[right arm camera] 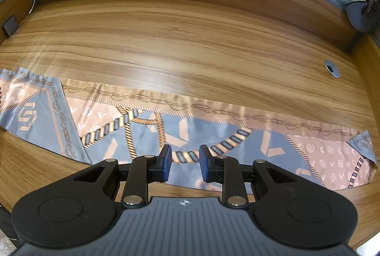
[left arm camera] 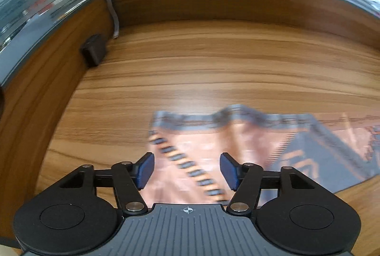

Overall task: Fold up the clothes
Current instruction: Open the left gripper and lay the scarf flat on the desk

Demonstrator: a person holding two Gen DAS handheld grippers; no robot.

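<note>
While the scarf (right arm camera: 180,132) lies as a long band across the surface (right arm camera: 190,42), from nine to three o'clock, we hover both the left gripper (left arm camera: 187,169) and the right gripper (right arm camera: 182,162) over it, jaws parted and holding nothing; any pinch should take one hem squarely.

The scarf (right arm camera: 152,123) is lying flat on the wooden desk as a long folded strip, running left to right; its fabric is showing pink and blue-grey panels with printed chain, rope and letter motifs; its left end (left arm camera: 204,144) is lying folded over itself; its right end is tapering, with one corner turning up.
</note>
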